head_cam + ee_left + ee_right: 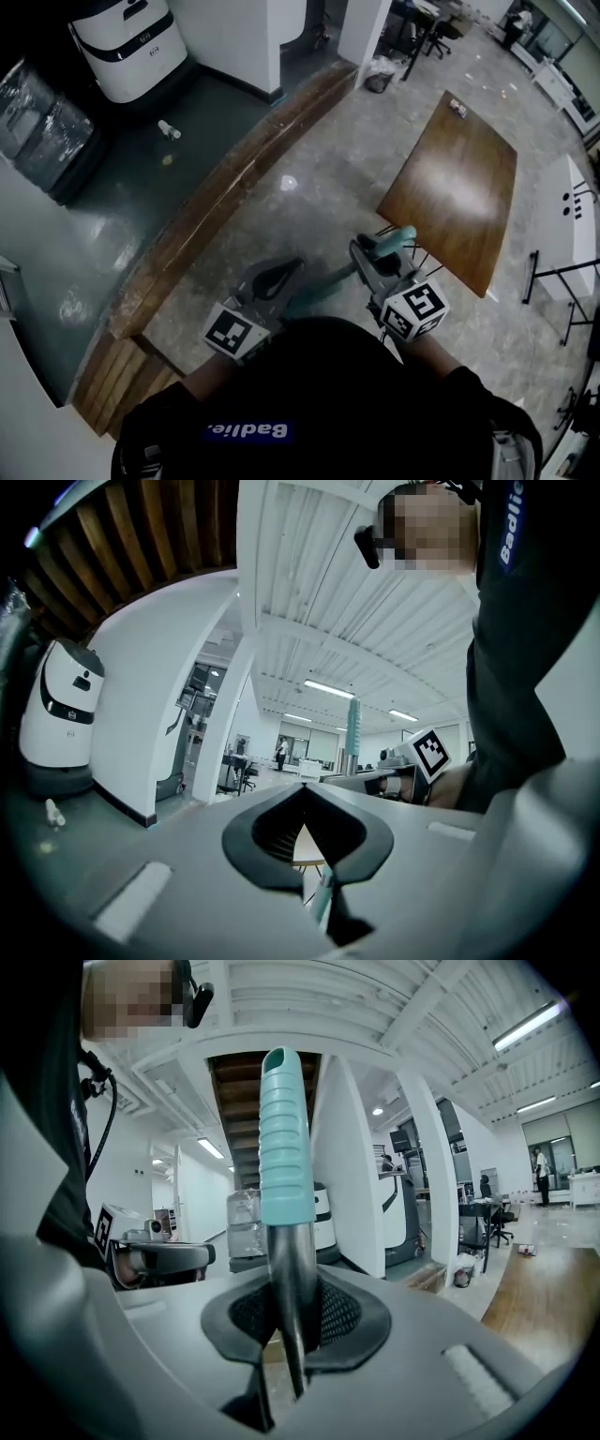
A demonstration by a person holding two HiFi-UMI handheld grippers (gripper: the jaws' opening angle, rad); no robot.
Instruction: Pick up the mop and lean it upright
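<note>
My right gripper [380,267] [295,1321] is shut on the mop's handle [286,1138]. The jaws clamp the silver shaft just below the teal ribbed grip [394,239], which stands upright. The teal lower shaft [319,286] slants down towards my body, and the mop head is hidden. My left gripper [272,277] [305,832] is level with the right one and a little to its left. Its jaws are together with nothing clamped. A thin piece of the teal shaft [323,897] shows through the slit beyond them. In the left gripper view the grip [353,728] rises beside the right gripper.
A brown wooden tabletop [459,178] lies just ahead to the right. A long wooden step [216,216] runs diagonally on the left. Beyond it stand a white machine [127,47] and a small bottle [169,129] on the dark floor. A white table [572,216] is at far right.
</note>
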